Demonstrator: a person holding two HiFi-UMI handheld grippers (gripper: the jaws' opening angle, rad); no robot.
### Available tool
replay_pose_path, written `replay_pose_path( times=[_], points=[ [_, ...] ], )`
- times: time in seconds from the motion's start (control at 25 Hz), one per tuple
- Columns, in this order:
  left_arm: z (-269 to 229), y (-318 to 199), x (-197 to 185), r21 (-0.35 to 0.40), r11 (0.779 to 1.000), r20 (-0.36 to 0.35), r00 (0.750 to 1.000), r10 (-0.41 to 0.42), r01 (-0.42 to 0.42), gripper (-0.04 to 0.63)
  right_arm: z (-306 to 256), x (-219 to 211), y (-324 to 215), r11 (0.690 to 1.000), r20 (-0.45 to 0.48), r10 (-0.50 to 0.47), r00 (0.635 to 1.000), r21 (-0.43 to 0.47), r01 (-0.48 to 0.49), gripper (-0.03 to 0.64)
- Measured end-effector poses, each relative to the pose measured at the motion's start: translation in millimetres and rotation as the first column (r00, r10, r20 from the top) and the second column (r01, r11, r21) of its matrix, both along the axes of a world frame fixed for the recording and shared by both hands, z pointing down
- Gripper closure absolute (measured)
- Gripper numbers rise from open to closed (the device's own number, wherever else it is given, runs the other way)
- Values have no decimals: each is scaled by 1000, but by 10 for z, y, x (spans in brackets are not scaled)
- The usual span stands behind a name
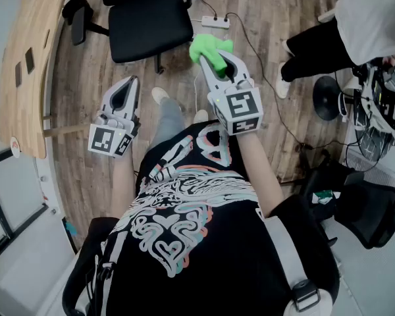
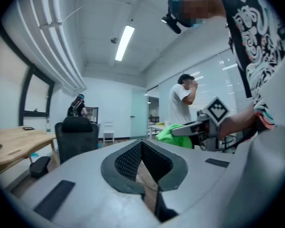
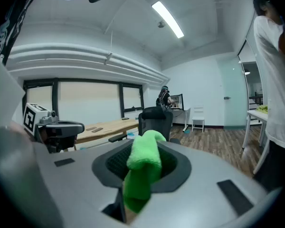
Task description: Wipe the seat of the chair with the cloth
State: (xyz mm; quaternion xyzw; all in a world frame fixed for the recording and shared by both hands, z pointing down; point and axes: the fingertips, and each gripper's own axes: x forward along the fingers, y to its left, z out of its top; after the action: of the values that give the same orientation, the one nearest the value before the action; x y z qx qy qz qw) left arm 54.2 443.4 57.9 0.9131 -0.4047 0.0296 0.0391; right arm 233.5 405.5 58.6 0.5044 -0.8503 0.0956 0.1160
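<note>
Green cloth (image 1: 205, 45) sits pinched in right gripper (image 1: 214, 61); left gripper (image 1: 132, 82) jaws together, empty.

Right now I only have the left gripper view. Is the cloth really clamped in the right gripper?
Observer: Yes. The right gripper view shows the green cloth pinched between the fingers of the right gripper, its folded end poking past them.
Operator: Is it on the seat?
Observer: No. In the head view it shows just right of the near corner of the black chair seat, off it.
Operator: Anything on the floor?
Observer: A white power strip lies on the wood floor right of the chair.
</note>
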Motion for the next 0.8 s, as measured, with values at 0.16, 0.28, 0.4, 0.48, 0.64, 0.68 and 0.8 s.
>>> replay_pose_path(
  times=[0.16,0.28,0.4,0.48,0.64,0.68,0.8],
  points=[
    [-8,-167,-356,-10,992,12,992,-126,127,594,1,-221,22,999,8,-33,999,4,33,528],
    [22,-170,-531,-5,982,45,982,-186,186,594,12,-317,29,999,8,-52,999,6,52,528],
    [51,-154,-618,-6,977,55,976,-212,213,594,26,-350,32,998,3,-60,998,2,60,528],
    [61,-145,-639,-10,977,49,976,-212,213,594,39,-355,38,998,-2,-62,998,-1,62,528],
    [41,-137,-625,0,978,59,976,-207,208,594,36,-328,26,999,22,-51,998,-7,51,528],
    [32,-143,-626,3,978,61,976,-209,209,594,30,-319,18,999,34,-44,998,-7,45,528],
    [27,-197,-657,1,977,57,975,-213,213,594,28,-292,-24,1000,49,-23,999,-5,23,528]
  ],
)
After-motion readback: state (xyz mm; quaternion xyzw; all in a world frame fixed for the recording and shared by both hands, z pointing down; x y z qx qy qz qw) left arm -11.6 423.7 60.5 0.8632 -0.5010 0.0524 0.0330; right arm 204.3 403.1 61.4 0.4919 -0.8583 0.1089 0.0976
